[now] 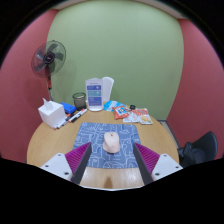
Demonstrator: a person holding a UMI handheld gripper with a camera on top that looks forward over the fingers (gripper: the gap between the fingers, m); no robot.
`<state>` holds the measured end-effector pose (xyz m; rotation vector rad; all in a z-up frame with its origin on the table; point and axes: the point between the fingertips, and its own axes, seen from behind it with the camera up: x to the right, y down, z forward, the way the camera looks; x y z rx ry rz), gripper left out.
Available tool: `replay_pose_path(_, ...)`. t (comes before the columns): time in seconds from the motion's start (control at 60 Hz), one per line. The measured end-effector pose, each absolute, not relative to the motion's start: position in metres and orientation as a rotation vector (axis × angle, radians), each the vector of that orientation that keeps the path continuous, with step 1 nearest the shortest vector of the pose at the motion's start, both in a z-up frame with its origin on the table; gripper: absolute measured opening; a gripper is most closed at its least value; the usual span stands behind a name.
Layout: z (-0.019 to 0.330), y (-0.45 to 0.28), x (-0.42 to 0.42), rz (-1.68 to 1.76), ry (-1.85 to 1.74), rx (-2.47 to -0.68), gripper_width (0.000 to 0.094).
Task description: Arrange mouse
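Observation:
A pale beige mouse lies on a blue patterned mouse mat on the round wooden table. My gripper is open, its two fingers with magenta pads spread wide either side of the mat's near edge. The mouse sits just ahead of the fingers, roughly midway between them, with wide gaps on both sides. Nothing is held.
Beyond the mat stand a white box with a blue label, a dark cup, a white tissue box, a marker and colourful booklets. A fan stands at the left; a black chair at the right.

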<state>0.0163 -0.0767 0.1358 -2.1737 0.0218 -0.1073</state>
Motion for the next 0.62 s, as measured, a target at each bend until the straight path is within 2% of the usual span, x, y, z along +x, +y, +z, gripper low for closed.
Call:
replay_pose_path(0.167,0.177,-0.16,-0.001,-0.141,0.041,-2.143,0.084)
replay_pose_path(0.367,0.198,-0.242,-0.028,-0.147,0.047,-2.143,0.0841)
replay_pose_path(0.617,0.222,-0.279,-0.041,-0.156,0.058,-2.13,0.0841)
